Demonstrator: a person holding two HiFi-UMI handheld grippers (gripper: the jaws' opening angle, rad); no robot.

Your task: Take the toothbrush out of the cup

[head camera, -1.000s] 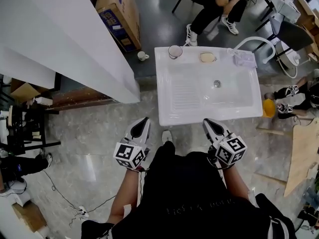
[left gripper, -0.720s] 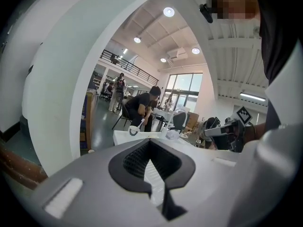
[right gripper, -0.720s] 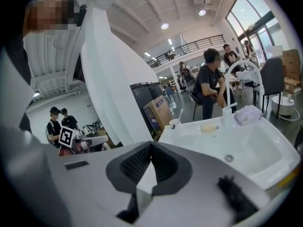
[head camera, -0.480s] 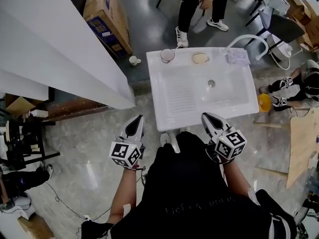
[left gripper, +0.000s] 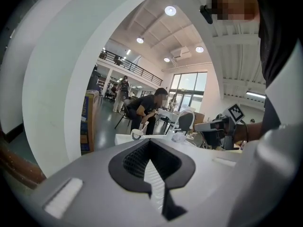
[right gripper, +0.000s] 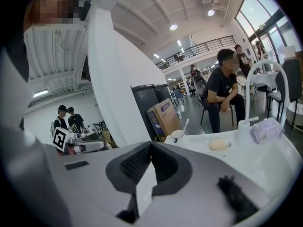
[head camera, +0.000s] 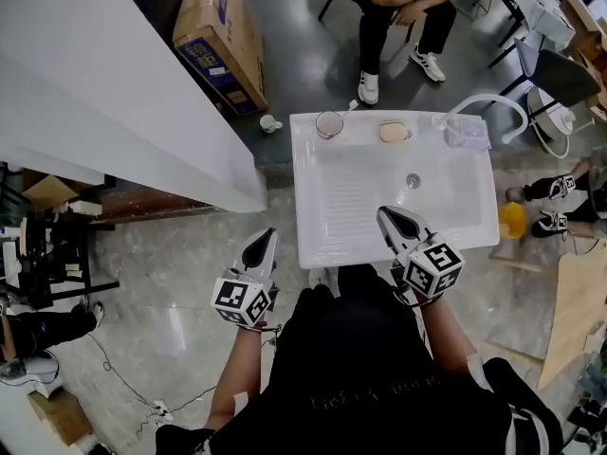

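Both grippers idle, nothing held.
- Left gripper (head camera: 263, 246): jaws pressed together, nothing between them. It hangs over the grey marble floor (head camera: 171, 273), just off the near-left corner of the white ceramic sink unit (head camera: 327, 245).
- Right gripper (head camera: 395, 220): jaws pressed together too, empty. It sits above the sink's near edge, right of the middle.
- Small round light-coloured cup (head camera: 329, 123) stands on the sink's far ledge at the far-left corner, well apart from both grippers.
- White toothbrush (head camera: 350, 107) is in the cup, leaning so its upper end sticks out past the sink's far edge.
- Tan oval soap bar (head camera: 394, 133) lies on the same ledge, near the middle of the far edge.
- Crumpled pale plastic wrap (head camera: 465, 132) is at the far-right corner.
- Brown cardboard box (head camera: 223, 41) and a seated person in black (head camera: 394, 3) are on the floor beyond the sink.
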